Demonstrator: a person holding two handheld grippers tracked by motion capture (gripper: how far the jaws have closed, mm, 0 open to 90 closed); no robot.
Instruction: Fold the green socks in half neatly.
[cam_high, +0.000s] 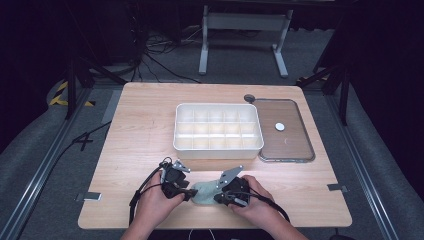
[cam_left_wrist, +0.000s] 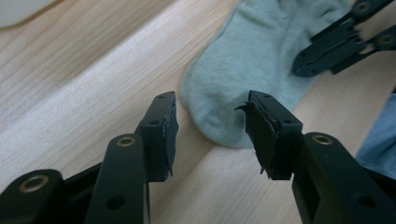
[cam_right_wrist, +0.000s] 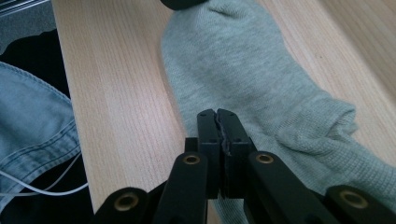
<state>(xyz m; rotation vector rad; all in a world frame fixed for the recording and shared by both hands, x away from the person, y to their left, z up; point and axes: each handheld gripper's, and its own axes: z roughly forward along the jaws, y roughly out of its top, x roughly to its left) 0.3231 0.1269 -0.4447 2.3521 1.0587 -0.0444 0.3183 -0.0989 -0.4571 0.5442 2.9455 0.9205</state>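
A light wooden table (cam_high: 145, 145) is seen from above, with a person's forearms entering from six o'clock. A pale grey-green cotton sock (cam_high: 204, 193) lies flat on the wood near the six o'clock edge, between the two hands.

The left hand-held black gripper (cam_high: 191, 194) sits at the sock's nine o'clock side. In the left gripper view its two jaws are spread wide apart, one on each side of the sock's rounded toe end (cam_left_wrist: 224, 102), with bare wood beneath them; the toe lies in the gap, and the right-hand jaw seems to touch its edge, though the angle makes that hard to confirm.

The right hand-held black gripper (cam_high: 218, 198) sits at the sock's three o'clock side. In the right gripper view its jaws are pressed together over the near edge of the sock (cam_right_wrist: 261, 79), and they appear to pinch a thin fold of the fabric; the ribbed cuff bunches up just beside them at four o'clock. Blue denim cloth (cam_right_wrist: 32, 121) and a thin white cable (cam_right_wrist: 42, 189) show past the table edge at nine o'clock.

Toward twelve o'clock from the hands stands a white plastic organiser box (cam_high: 218, 146) divided into many small compartments. Just beside it at three o'clock lies a brown rounded-rectangle lid with a grey rim (cam_high: 300, 145), bearing a small white round disc (cam_high: 280, 127).
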